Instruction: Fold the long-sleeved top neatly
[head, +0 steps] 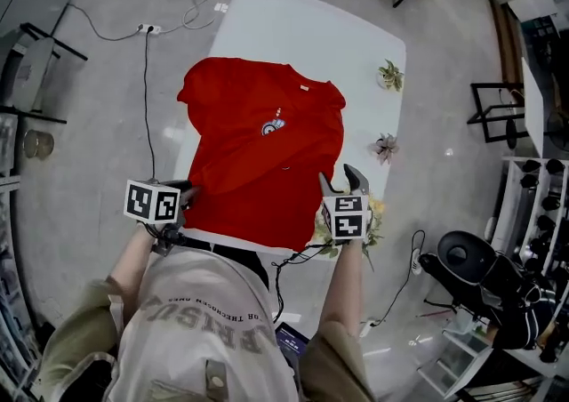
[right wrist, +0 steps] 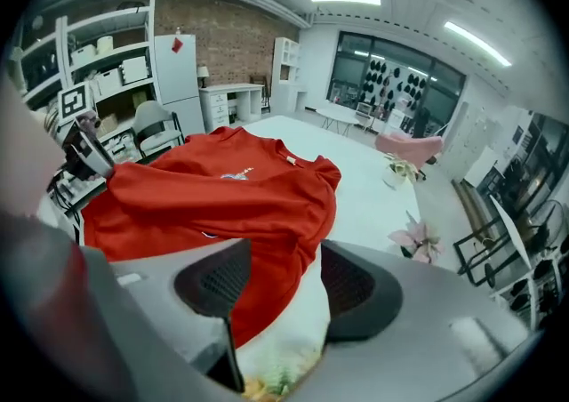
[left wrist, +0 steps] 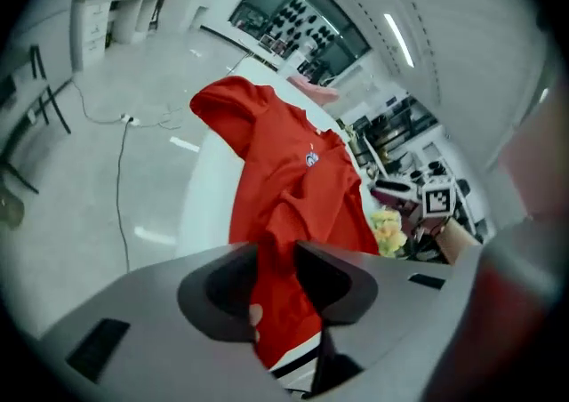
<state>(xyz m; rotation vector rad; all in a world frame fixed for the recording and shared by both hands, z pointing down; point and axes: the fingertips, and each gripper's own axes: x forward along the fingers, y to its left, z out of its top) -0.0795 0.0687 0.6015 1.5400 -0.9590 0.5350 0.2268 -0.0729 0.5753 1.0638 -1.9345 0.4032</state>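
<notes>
Lying chest-up on a glossy white table (head: 307, 27) with rounded corners, the red top (head: 262, 160) is a soft, matte knit, its neckline pointing away from the person and its hem toward them at the near edge. A small round logo (head: 271, 126) sits on the chest and a pale label (head: 305, 87) shows inside the collar. The cloth is not flat: shallow diagonal creases run across the body, and the far left shoulder is bunched into a rounded hump. The left claw (left wrist: 276, 253) is clamped on the top's near left corner, its dark curved jaws standing close together with a gathered ridge of red fabric squeezed between them and rising up out of the grip. The right claw (right wrist: 283, 258) has its jaws standing apart, their dark pads ribbed in a fine mesh pattern; the top's near right edge lies between them in a loose fold, with neither pad pressing on it. Just beside the right claw, at the table's right edge, is a cluster of pale yellow flowers (head: 374, 213), and two small potted plants (head: 389, 76) with spiky leaves stand farther along that same side, clear of the cloth. Around the table is a smooth grey floor (head: 98, 133).
</notes>
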